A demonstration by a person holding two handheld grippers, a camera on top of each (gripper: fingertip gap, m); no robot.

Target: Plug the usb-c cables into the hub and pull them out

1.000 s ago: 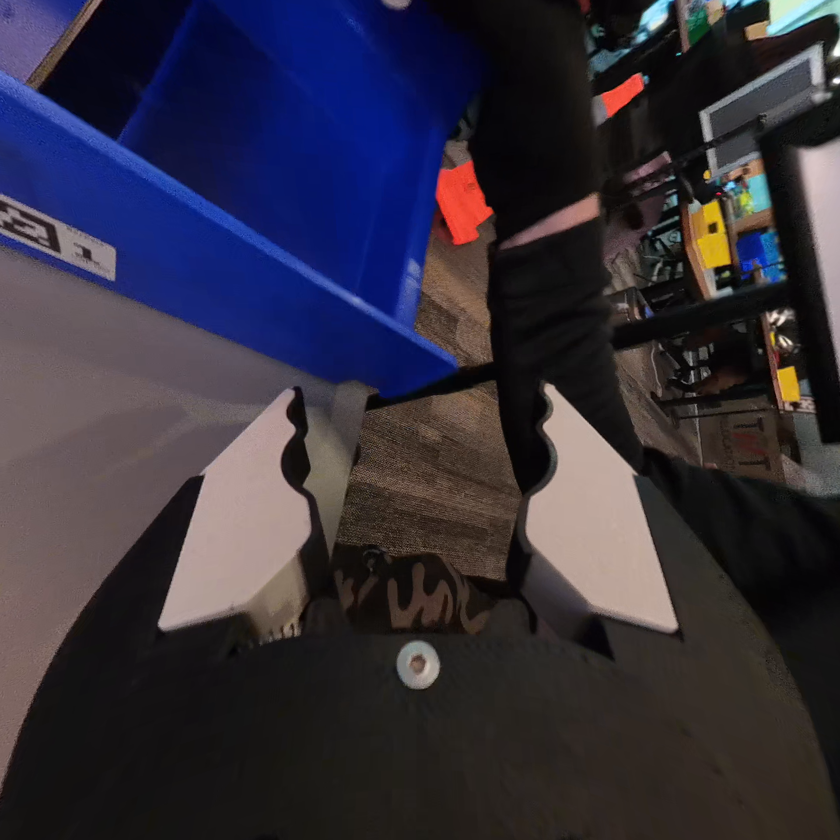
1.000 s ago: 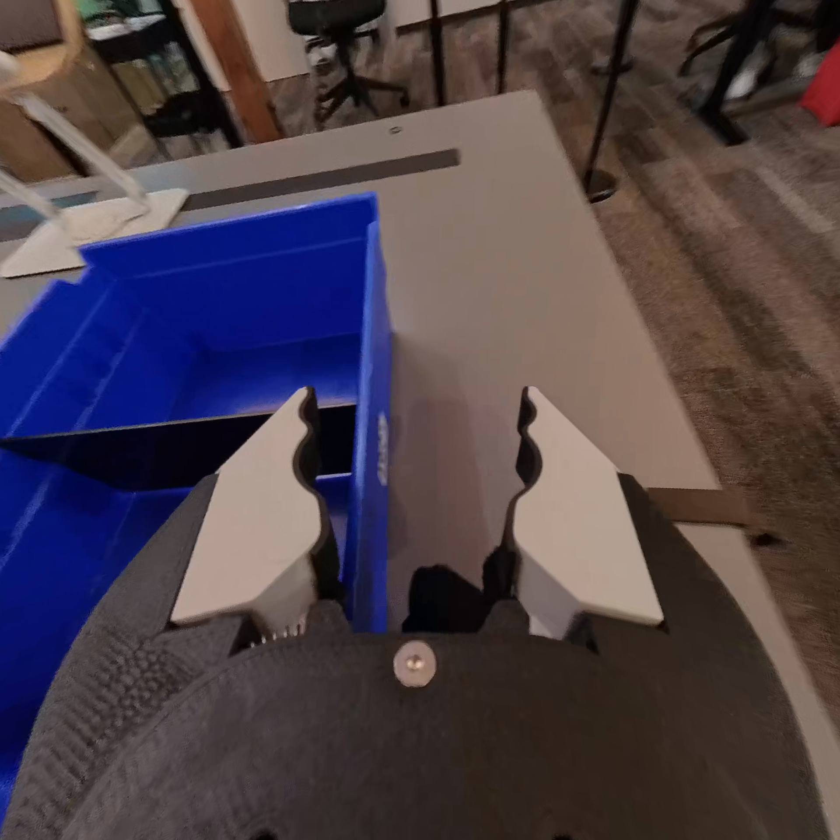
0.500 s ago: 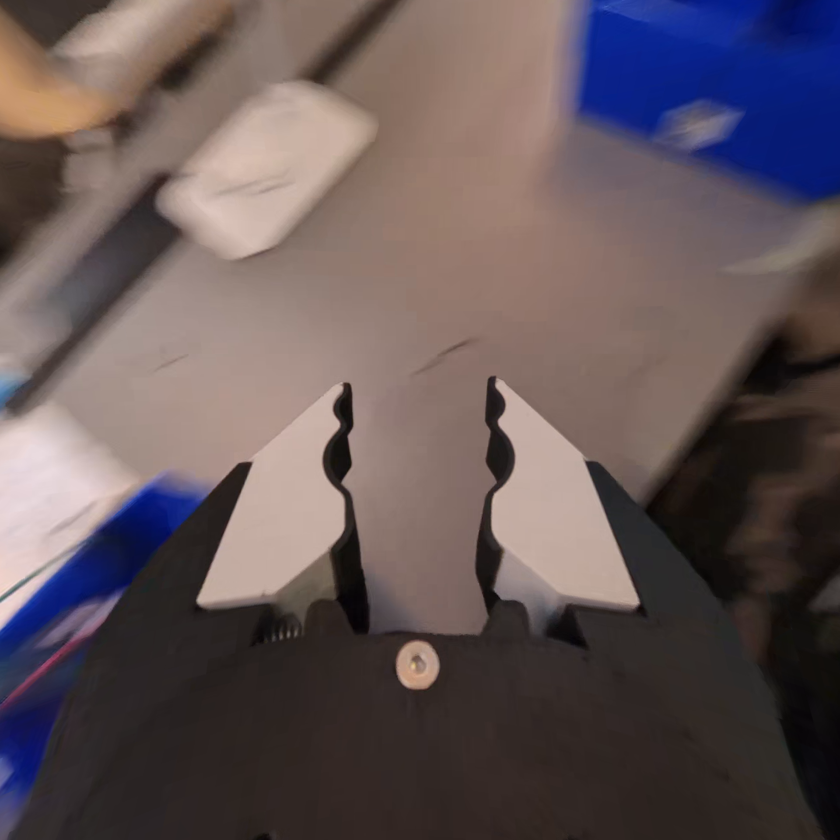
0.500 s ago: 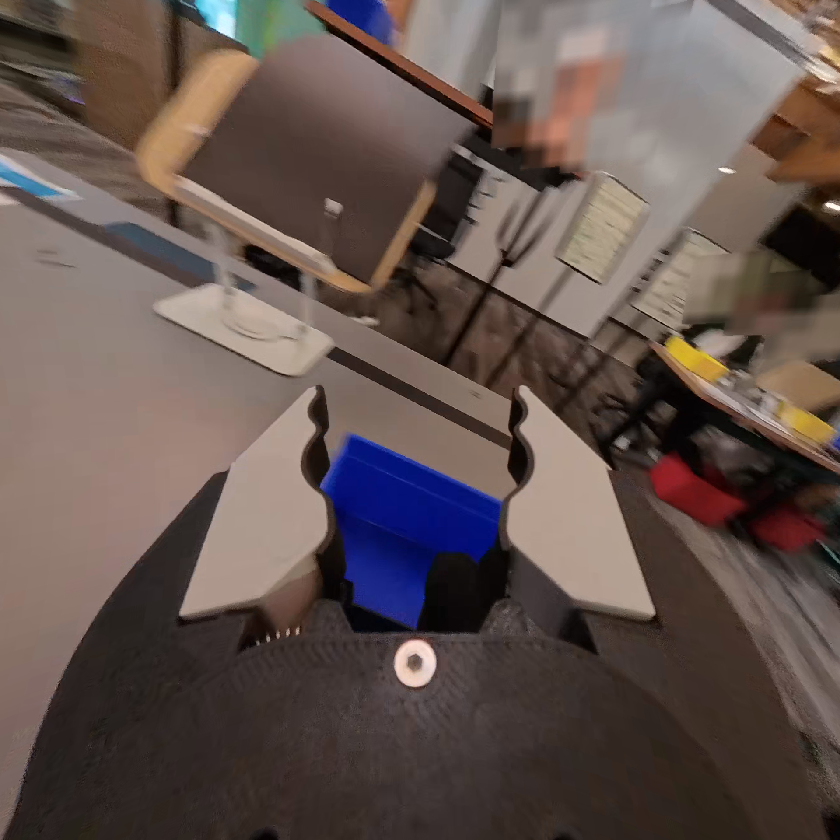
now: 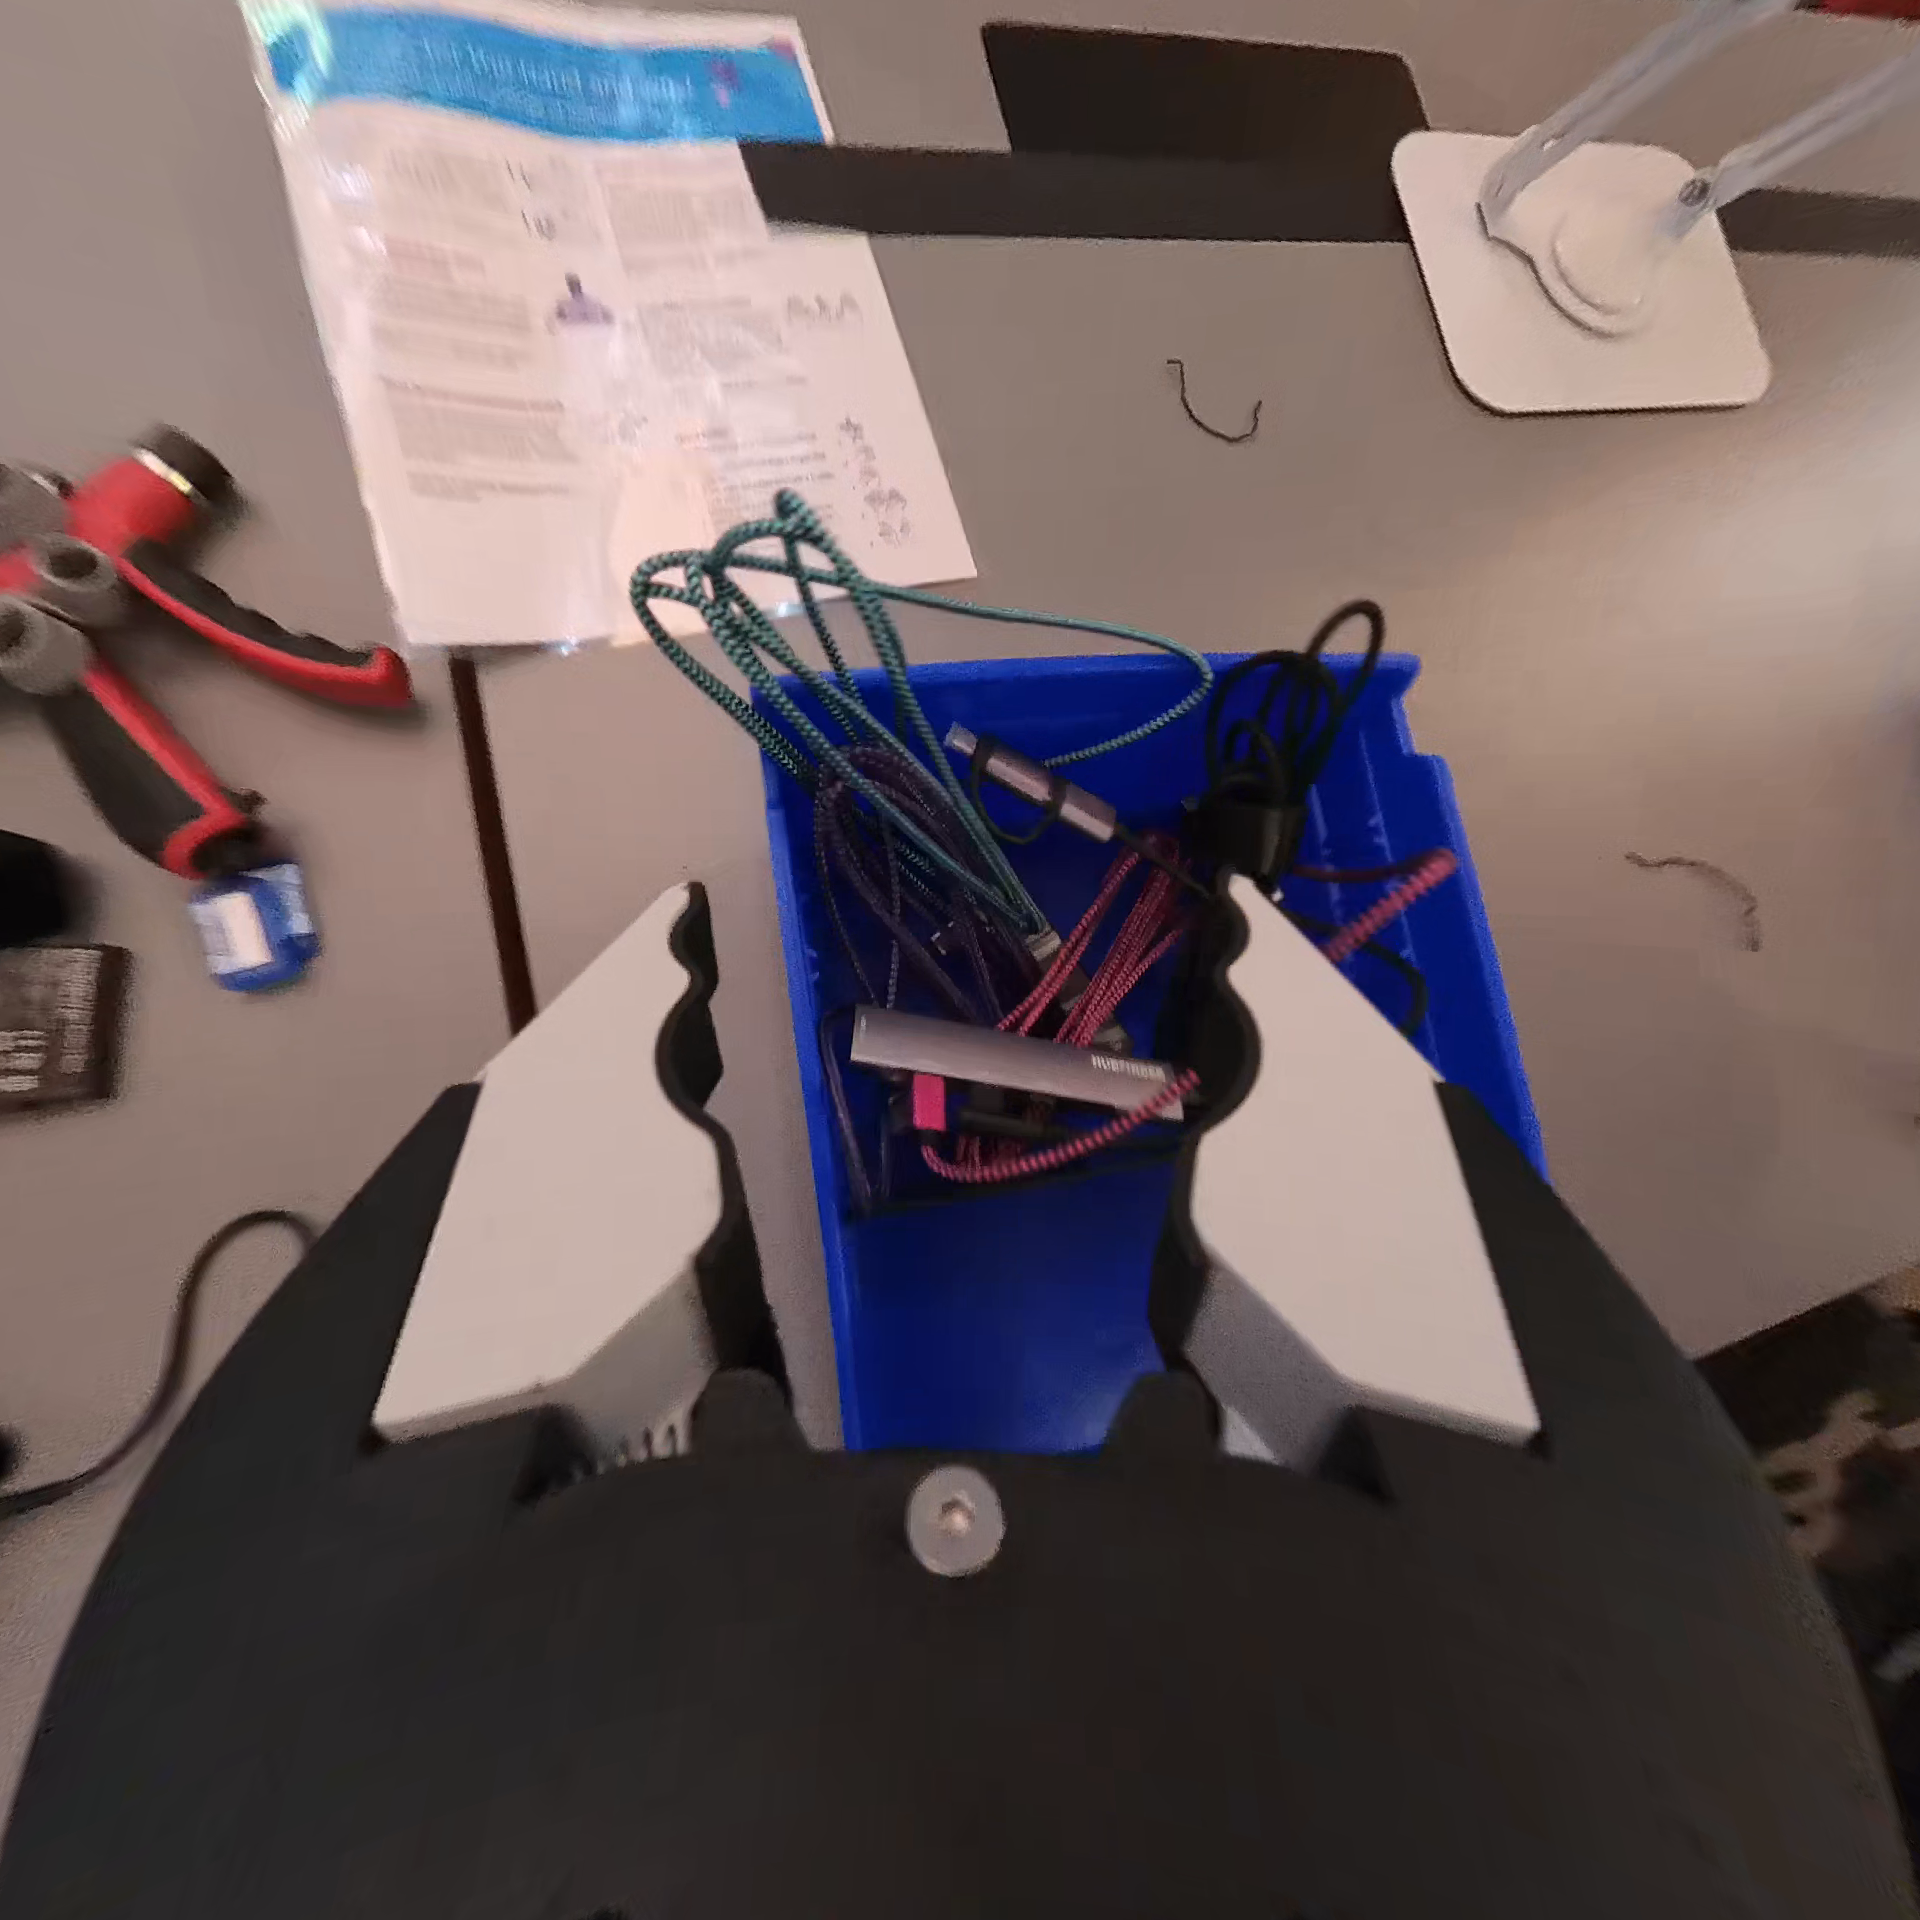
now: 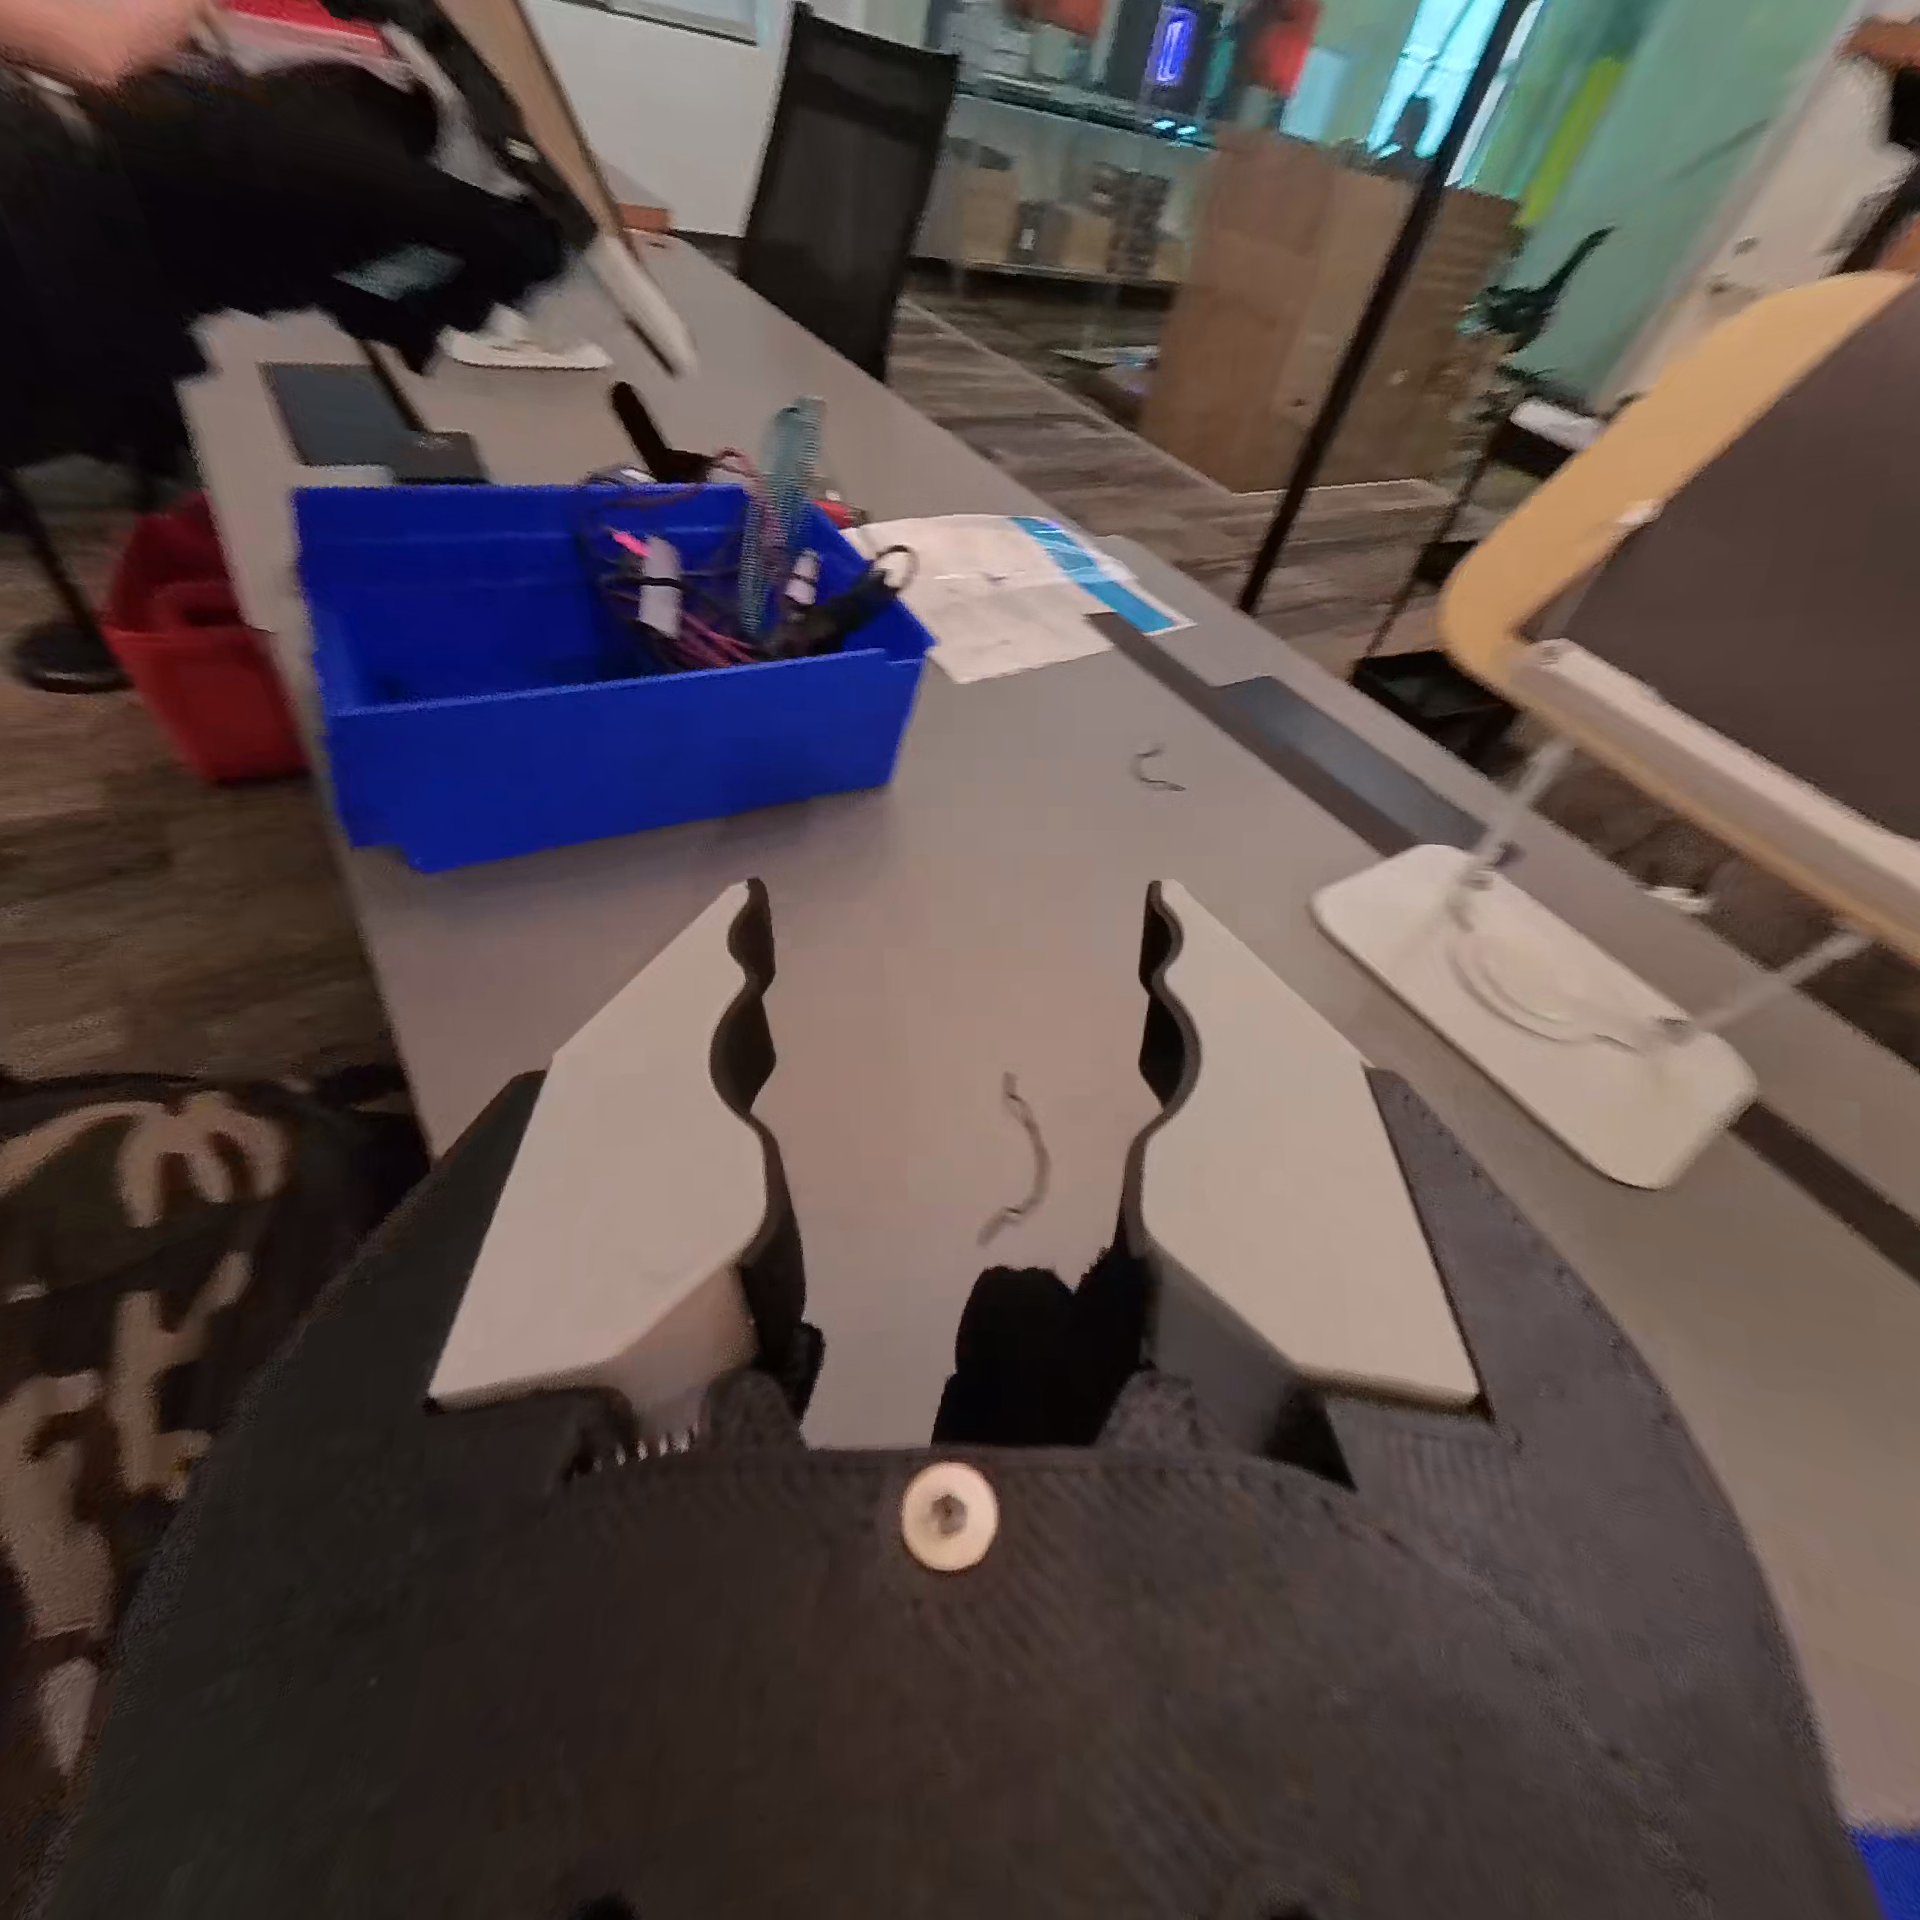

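Observation:
A blue bin on the grey table holds a grey hub and a tangle of cables: a teal braided one, pink ones, purple and black ones. My left gripper hovers above the bin, jaws wide open and empty. In the right wrist view the same bin stands farther off to the left with the cables in it. My right gripper is open and empty over bare table.
A printed sheet lies behind the bin. A red and black hand tool lies at the left. A white stand base is at the back right; it also shows in the right wrist view. A red bin sits on the floor. One gripper's finger ends stand about 45 cm off the other's.
Both grippers swung fast to new views. The left now looks down into the bin of cables and its jaws opened wider. The right now faces the table and its jaws narrowed a little.

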